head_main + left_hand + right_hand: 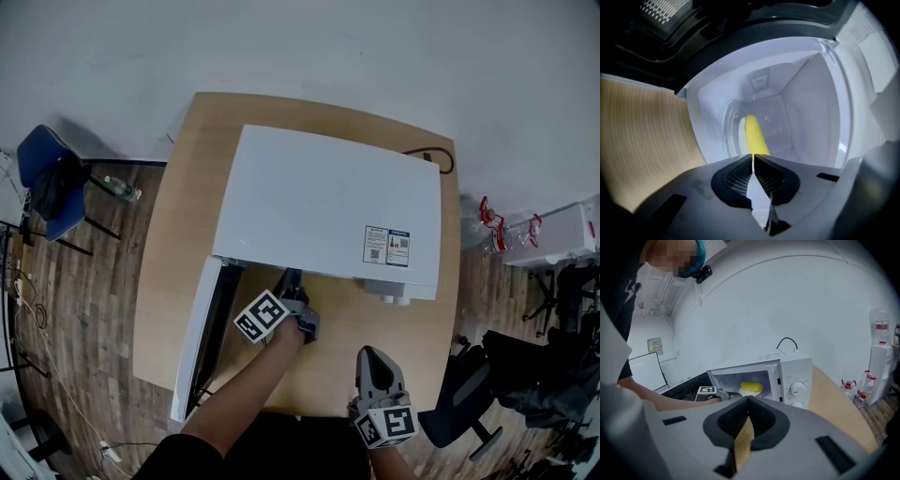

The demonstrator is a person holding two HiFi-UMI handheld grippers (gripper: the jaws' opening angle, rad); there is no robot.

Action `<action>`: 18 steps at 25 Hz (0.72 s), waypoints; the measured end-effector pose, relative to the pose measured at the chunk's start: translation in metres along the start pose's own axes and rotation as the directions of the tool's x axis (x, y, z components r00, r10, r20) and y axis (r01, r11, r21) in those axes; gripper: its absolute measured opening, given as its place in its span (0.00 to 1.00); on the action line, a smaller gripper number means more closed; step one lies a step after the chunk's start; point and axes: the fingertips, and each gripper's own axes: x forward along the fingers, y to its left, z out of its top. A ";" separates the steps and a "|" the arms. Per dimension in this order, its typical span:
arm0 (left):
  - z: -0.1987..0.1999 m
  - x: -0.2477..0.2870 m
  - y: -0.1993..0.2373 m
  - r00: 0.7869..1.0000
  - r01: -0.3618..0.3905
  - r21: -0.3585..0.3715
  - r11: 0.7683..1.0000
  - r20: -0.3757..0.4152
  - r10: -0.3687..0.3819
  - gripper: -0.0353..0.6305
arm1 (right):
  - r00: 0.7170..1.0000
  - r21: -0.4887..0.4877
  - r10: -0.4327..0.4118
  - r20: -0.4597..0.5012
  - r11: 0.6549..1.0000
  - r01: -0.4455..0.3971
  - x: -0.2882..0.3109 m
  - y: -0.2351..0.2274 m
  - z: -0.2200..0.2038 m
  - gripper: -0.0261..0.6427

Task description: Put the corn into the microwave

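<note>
Corn (755,136) inside microwave (328,202), door (190,345) open

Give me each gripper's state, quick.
Left gripper: closed, empty; the corn lies ahead of it inside the microwave.
Right gripper: closed, holding nothing.

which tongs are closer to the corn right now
Left. The left tongs sit at the microwave's open front, with the corn lying just ahead of them inside. The right tongs are back over the table's near edge, outside the microwave.
</note>
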 end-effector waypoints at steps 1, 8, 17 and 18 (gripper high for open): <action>-0.003 -0.007 -0.007 1.000 0.020 0.028 0.999 -0.016 -0.019 0.09 | 1.000 0.003 -0.003 0.006 1.000 0.003 -0.003 0.000 0.001 0.13; -0.033 -0.082 -0.048 0.989 0.082 0.207 0.975 -0.141 -0.053 0.09 | 0.998 0.039 -0.059 0.036 0.998 0.058 -0.032 -0.005 0.007 0.13; -0.072 -0.186 -0.124 0.967 0.233 0.538 0.810 -0.220 -0.132 0.09 | 0.997 0.039 -0.045 0.065 0.998 0.042 -0.073 0.005 0.016 0.13; -0.075 -0.195 -0.135 0.965 0.249 0.591 0.767 -0.217 -0.146 0.09 | 0.997 0.035 -0.029 0.073 0.999 0.027 -0.078 0.009 0.017 0.13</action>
